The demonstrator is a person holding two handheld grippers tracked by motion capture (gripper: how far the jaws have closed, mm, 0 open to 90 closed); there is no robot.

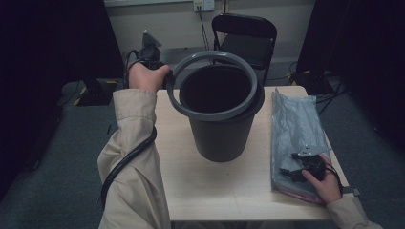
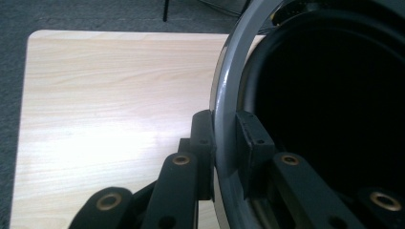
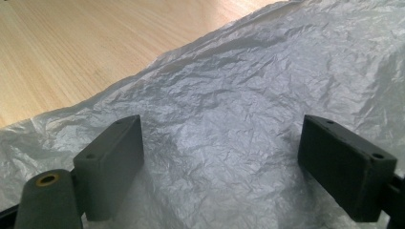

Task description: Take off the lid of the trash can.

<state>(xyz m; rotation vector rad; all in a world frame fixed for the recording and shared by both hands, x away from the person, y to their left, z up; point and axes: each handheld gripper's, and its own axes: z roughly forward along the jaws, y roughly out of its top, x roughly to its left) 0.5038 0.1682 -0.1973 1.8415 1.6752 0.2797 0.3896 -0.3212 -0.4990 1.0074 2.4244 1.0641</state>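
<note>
1. Jaws of the right gripper [image 3: 222, 162] stand spread wide, pinching nothing, just over the crinkled grey plastic bag [image 3: 248, 95]; in the high view this gripper [image 1: 305, 164] sits at the near right of the table, held in a hand [image 1: 327, 183].
2. That bag [image 1: 293, 124] lies flat along the right edge of the pale wooden table [image 1: 210, 186], running from near to far.
3. At the middle of the table is the dark grey round plastic bin [image 1: 219, 129], its loose grey ring-shaped rim [image 1: 191, 107] tilted, higher on the far left side than on the right.
4. The left gripper [image 2: 224, 143] pinches that ring [image 2: 222, 95], one jaw outside it and one inside, over the bin's dark inside [image 2: 334, 105]; in the high view it [image 1: 150, 59] is at the far left, held by a hand in a beige sleeve [image 1: 131, 157].
5. Around the table lies grey carpet [image 1: 52, 186], with dark curtains [image 1: 52, 43] at left and right.
6. Farthest off, a black folding chair [image 1: 246, 36] stands against a pale wall [image 1: 157, 24] with a socket [image 1: 204, 5].
</note>
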